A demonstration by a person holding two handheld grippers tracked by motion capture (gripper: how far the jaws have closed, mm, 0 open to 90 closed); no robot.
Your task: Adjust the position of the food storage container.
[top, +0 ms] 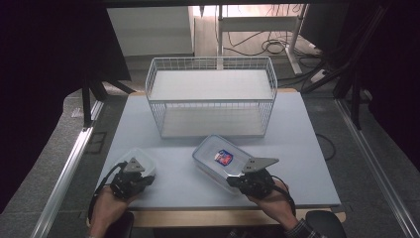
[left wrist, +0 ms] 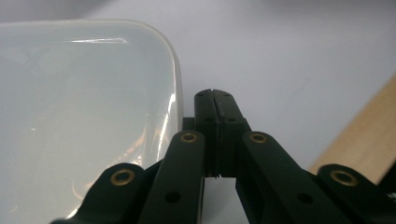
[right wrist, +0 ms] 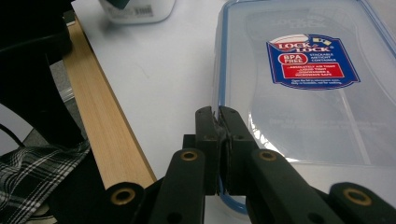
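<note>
The right claw (top: 241,174) is clenched on the rim of the clear rectangular plastic lid with a blue seal and red-blue label (top: 223,159), lying on the pale grey table (top: 297,148) at five o'clock. At seven o'clock the left claw (top: 136,173), jaws pressed together on nothing, sits just beside the translucent white plastic container (top: 143,161). A white wire basket (top: 210,94) stands at twelve o'clock.

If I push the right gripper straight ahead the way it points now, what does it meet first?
Probably nothing new: the right gripper appears already shut on the edge of the lidded container, so it would just shove that along the table.
</note>
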